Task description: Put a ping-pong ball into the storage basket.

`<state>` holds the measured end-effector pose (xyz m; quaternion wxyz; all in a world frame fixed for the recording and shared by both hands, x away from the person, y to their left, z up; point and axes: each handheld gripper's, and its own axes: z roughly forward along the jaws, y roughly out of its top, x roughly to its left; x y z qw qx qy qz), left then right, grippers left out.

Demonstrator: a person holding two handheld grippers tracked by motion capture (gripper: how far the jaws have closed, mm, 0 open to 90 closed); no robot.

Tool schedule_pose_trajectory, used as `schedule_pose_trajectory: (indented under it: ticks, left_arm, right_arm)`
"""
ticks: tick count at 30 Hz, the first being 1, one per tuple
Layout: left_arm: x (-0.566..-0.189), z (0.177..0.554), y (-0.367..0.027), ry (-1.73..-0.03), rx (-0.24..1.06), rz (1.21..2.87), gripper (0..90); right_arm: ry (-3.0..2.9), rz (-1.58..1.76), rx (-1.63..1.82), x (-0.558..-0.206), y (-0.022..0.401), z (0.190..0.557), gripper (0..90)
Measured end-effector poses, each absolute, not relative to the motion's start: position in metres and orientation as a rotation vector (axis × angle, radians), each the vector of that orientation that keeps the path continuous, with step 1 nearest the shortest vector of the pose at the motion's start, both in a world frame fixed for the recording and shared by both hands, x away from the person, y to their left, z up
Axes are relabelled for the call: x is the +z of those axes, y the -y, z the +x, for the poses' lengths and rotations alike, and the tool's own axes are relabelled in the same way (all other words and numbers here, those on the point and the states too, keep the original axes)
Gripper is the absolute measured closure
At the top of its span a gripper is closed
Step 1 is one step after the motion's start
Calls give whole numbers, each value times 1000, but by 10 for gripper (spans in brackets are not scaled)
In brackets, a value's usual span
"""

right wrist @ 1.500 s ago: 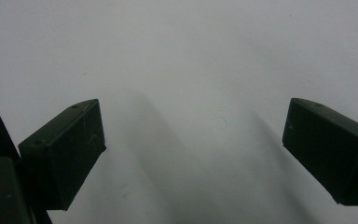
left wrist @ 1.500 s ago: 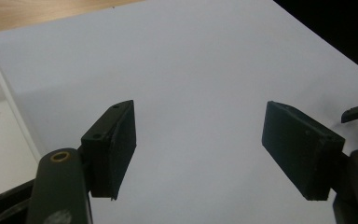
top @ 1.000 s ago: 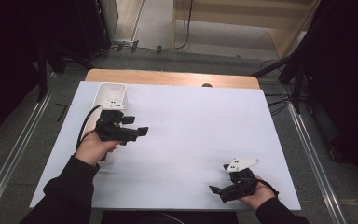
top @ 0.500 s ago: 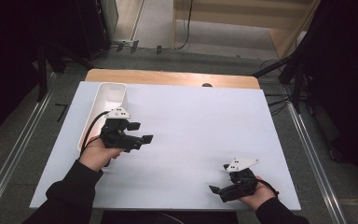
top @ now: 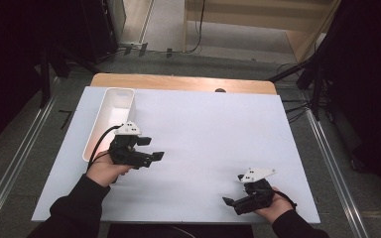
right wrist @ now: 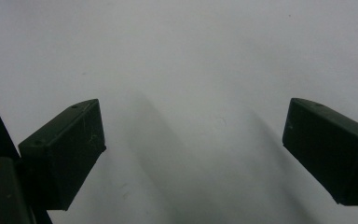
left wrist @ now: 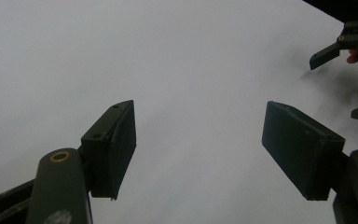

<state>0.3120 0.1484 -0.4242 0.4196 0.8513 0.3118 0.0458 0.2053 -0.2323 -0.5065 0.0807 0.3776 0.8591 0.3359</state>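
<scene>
White sheeting covered the table [top: 203,134] in front of you, and both of your grippers stood empty over it. Your left gripper [top: 157,155] had come away from the white bin [top: 110,122] since the earlier frames: a second ago it sat right at the bin's near end, close against its wall, and now it lay nearer to you and further toward the middle of the table, just beside the bin's near right corner but no longer over it. Your left hand [top: 106,168] had pulled back with it, and the cable still looped from the gripper past the bin's side. Its jaws pointed to the right across the table and stood apart with nothing between them; in the left gripper view the two black pads [left wrist: 116,144] framed only bare white surface, with your other gripper showing small at the upper right edge.

Your right gripper [top: 230,202] had not shifted over that second. It rested low by the near right edge of the table in your right hand [top: 273,206], jaws pointing left, grey plate on top. In the right gripper view its pads [right wrist: 65,149] were spread wide, again with only white surface between them.

The bin itself kept its place at the far left of the table, lengthwise toward the wooden edge [top: 178,82].
</scene>
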Motion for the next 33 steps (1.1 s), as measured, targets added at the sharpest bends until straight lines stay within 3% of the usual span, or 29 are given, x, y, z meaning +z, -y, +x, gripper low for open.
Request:
schedule_pose_trajectory:
  ticks: [33]
  left_arm:
    - [-446, 286, -160, -648, 107, 2149, 264]
  right_arm:
    - [-2567, 1129, 1005, -507, 232, 205, 44]
